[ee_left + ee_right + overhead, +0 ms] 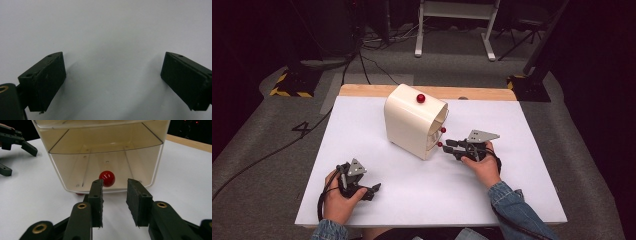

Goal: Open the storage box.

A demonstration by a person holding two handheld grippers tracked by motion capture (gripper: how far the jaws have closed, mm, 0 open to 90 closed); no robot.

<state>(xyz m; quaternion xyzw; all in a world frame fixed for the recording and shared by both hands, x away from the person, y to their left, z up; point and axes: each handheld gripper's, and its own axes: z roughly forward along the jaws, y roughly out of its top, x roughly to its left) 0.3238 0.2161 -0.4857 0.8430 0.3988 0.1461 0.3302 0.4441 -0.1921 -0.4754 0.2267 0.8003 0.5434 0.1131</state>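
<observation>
- Right now the right gripper (115,202) has its two black jaws a small way apart, with nothing squeezed between them.
- Its jaws point at the round red knob (107,178) on the bottom drawer of the cream plastic drawer box (412,120). The knob sits just past the jaw tips, and I cannot tell if the left tip touches it.
- The left gripper (373,190) is wide open and holds nothing. It sits low over the white table (387,200).
- The drawer box stands upright in the middle of the table, near the far edge. Its drawer fronts face the right gripper.
- The right hand (484,167) lies low, reaching sideways at the box.
- The left hand (339,200) rests near the front edge, well apart from the box.
</observation>
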